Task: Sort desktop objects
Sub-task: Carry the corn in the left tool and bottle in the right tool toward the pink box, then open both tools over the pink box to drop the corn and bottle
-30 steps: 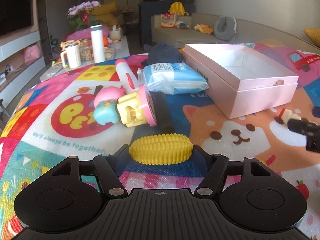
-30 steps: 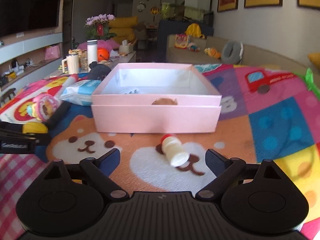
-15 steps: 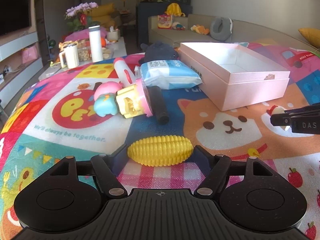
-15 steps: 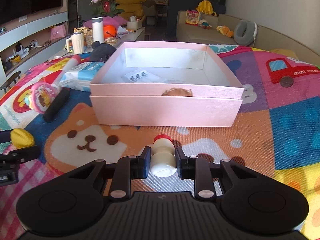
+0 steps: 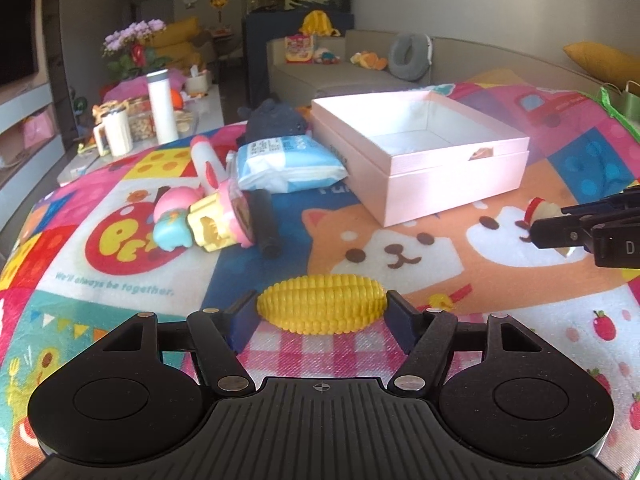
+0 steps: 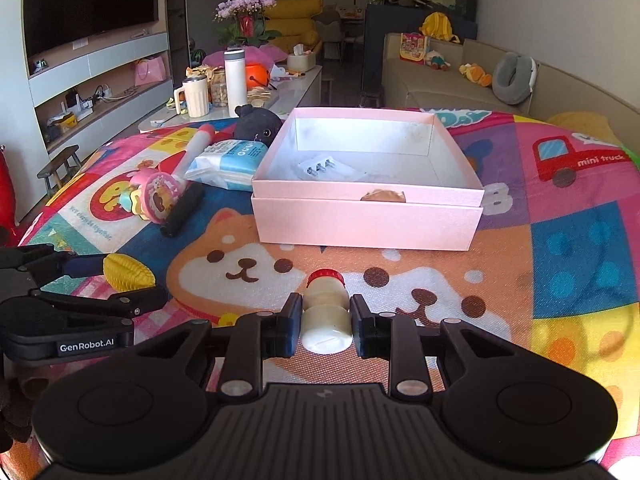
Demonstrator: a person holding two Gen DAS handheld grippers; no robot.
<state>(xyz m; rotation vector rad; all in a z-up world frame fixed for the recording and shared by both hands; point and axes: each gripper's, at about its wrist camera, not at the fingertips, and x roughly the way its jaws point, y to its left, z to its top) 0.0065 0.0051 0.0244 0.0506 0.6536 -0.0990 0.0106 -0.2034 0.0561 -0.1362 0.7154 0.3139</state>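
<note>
- On the near part of the cartoon-print play mat (image 6: 560,240), toward its left edge, the left gripper (image 5: 322,312) grasps a yellow toy corn cob (image 5: 321,309) by its two ends; the cob lies crosswise between the fingers. The log has the jaws closing.
- Near the middle of the mat's front edge, the right gripper (image 6: 326,320) is clenched on a small white drink bottle (image 6: 326,314) with a red cap, cap pointing away from the camera toward the box.
- Pink open box (image 6: 368,220) sits just beyond the bottle, toward the mat's centre; a small clear packet (image 6: 320,167) lies on its floor.
- Left of the box: blue-and-white wipes pack (image 5: 286,162) touching the box's left wall, dark plush toy (image 5: 274,122) behind it.
- Further left, a cluster: white tube with red print (image 5: 206,162), black cylinder (image 5: 266,224), pink-and-yellow toy (image 5: 220,224), pastel blue-and-pink toy (image 5: 172,220), touching one another.
</note>
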